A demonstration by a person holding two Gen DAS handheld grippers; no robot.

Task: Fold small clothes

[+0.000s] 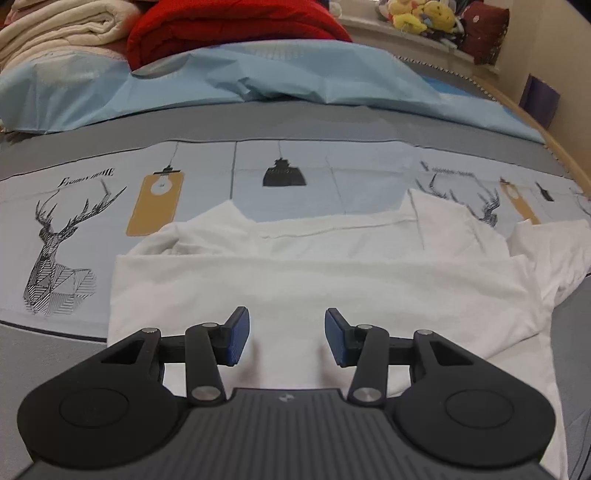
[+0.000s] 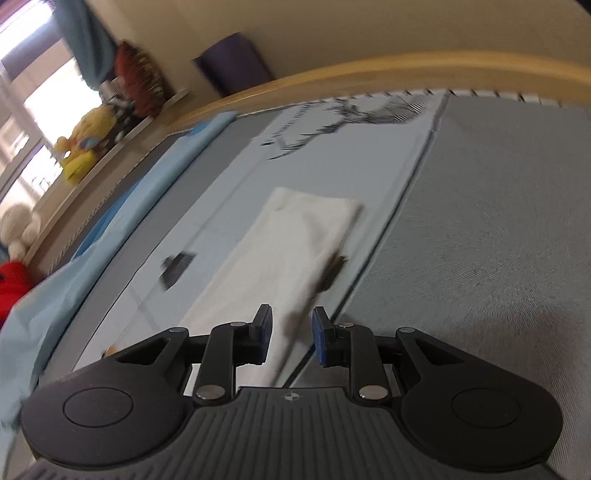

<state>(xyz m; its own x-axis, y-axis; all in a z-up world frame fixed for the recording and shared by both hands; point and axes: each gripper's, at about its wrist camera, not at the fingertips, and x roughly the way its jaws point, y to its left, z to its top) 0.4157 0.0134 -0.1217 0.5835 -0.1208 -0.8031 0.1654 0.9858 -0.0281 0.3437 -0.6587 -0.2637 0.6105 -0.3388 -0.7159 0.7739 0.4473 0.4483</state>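
Your left gripper (image 1: 287, 336) hung wide open and empty over the half-folded white shirt (image 1: 332, 280) on the bed; your right gripper (image 2: 291, 336) — narrower, empty too — risked dragging that loose fold askew.

Left gripper (image 1: 287, 338) jaws apart (nothing between them) above white T-shirt (image 1: 321, 280), partly folded, lying on deer-print bedsheet (image 1: 110, 206); red blanket (image 1: 229, 26) behind.

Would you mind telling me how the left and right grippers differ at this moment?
The left gripper has its jaws spread wider than the right gripper, whose pads stand closer together. The left one is squarely over the white garment, while the right one sits at the cloth's edge, beside the grey bedspread. The left view is sharp; the right is motion-blurred. Both are open and hold nothing.
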